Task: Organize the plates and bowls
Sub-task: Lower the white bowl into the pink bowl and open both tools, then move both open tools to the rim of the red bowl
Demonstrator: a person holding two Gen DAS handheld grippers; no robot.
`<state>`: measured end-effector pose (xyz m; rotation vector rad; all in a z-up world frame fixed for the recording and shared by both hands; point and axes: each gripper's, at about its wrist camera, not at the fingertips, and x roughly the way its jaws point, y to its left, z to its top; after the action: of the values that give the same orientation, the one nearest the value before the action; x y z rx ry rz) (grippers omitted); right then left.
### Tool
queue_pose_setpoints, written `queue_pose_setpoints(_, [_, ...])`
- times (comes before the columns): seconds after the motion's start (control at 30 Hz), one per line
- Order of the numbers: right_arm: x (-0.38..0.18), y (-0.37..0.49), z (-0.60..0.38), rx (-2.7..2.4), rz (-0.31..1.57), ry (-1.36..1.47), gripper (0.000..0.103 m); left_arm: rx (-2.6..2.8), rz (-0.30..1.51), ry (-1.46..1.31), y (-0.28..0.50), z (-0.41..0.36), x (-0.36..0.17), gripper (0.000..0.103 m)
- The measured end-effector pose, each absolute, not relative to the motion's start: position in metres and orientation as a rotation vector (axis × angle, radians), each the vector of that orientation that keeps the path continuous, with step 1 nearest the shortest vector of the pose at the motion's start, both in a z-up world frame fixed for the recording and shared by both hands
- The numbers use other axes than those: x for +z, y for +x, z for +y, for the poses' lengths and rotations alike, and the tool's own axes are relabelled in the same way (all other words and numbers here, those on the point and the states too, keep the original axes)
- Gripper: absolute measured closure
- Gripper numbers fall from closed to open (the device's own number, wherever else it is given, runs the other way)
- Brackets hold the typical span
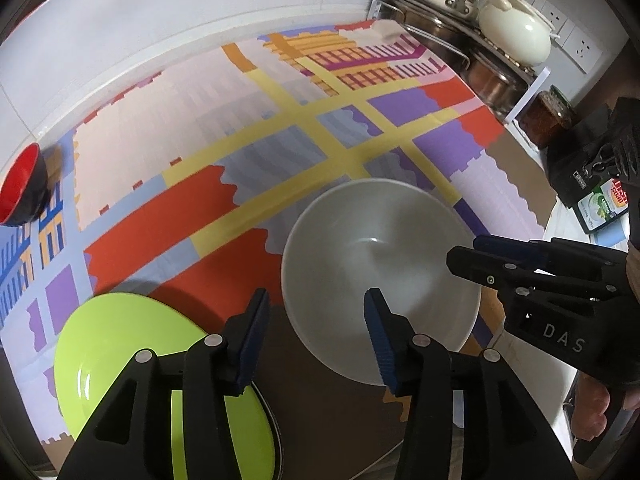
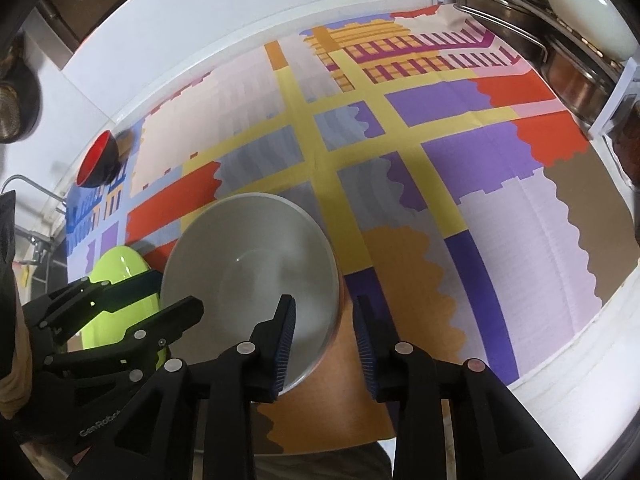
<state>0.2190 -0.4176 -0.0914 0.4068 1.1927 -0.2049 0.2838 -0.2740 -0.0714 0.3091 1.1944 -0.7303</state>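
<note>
bowls and plates sit on a patterned cloth (image 1: 248, 184). white bowl (image 1: 372, 264) stands upright and empty near the front edge, lime green plate (image 1: 120, 344) just beside it. red and black bowl (image 1: 22, 190) rests tilted far off. left gripper (image 1: 316, 332) and right gripper (image 2: 324, 344) each straddle the white bowl's rim, jaws apart, pads not pressing it.

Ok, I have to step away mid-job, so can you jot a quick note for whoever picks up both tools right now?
Left tool: open, straddling the near-left rim of the white bowl, not gripping.
Right tool: open, straddling the bowl's near-right rim, pads clear.
The bowl sits on the patterned cloth; green plate lies just to its left; red-and-black bowl tilted at the far left edge.
Done: white bowl appears set down.
Left: nothing is stacked yet.
</note>
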Motion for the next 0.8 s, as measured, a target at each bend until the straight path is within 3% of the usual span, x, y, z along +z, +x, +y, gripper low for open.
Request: queue_pose_setpoints(0.8, [-0.043, 0.245, -0.355, -0.122, 1.06, 0.27, 0.072, -0.609, 1.033, 0.211, 0.311, -0.189, -0.016, 0.054])
